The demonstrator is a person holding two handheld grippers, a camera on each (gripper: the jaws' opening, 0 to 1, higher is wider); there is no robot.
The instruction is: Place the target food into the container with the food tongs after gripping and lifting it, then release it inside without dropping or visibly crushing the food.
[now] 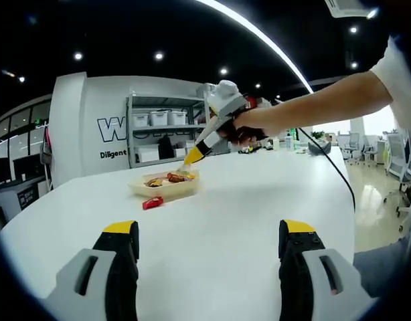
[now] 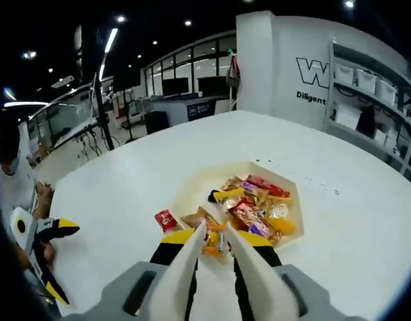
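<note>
Tongs (image 2: 215, 251) in right tool (image 2: 215, 249) over snack tray (image 2: 286, 179), left tool (image 1: 209, 244) agape, wall lettering "Diligent" (image 2: 310, 97)

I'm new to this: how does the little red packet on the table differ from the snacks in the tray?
The red packet lies alone on the white table, outside the tray; the snacks are heaped together inside it. The packet is plain red; the snacks mix red, orange and yellow. Both look like small wrapped sweets.

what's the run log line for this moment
right gripper: tongs over tray, snack pinched | left gripper: open, idle | red snack: on table
</note>
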